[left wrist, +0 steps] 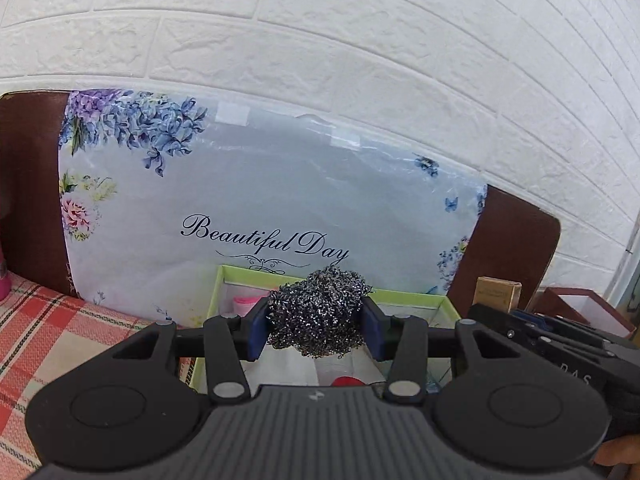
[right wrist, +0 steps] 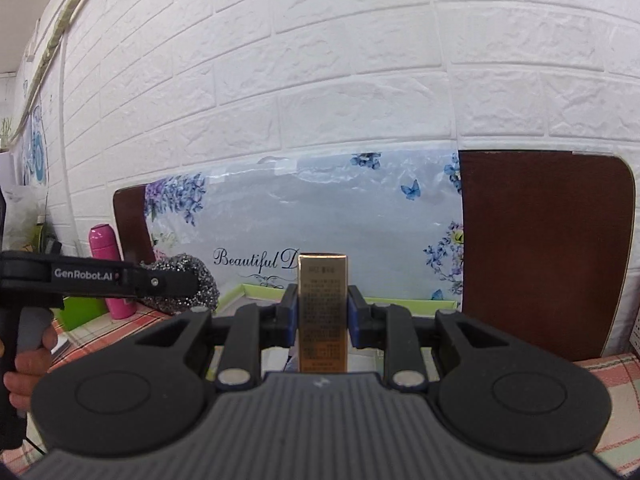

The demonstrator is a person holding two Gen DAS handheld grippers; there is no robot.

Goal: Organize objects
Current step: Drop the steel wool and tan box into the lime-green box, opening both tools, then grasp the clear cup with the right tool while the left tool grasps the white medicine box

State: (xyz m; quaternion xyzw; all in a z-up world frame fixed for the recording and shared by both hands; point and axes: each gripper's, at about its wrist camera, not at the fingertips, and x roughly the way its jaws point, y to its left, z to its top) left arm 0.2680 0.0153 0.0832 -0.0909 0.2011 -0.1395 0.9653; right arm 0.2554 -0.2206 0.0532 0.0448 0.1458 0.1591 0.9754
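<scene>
You have a dark steel scourer (left wrist: pixel 320 312) bunched above the green tray (left wrist: pixel 404 295), and a tall gold box (right wrist: pixel 323 312) upright, also above that tray.

left claw (left wrist: pixel 318 330) grips steel wool ball (left wrist: pixel 320 312) above green box (left wrist: pixel 224 280)

I get bright, even daylight in both views, with soft shadows only. The brick wall (left wrist: pixel 320 40) bows hard toward the edges, corners vignette dark, and plastic wrap (right wrist: pixel 304 184) shows mild glare.
</scene>
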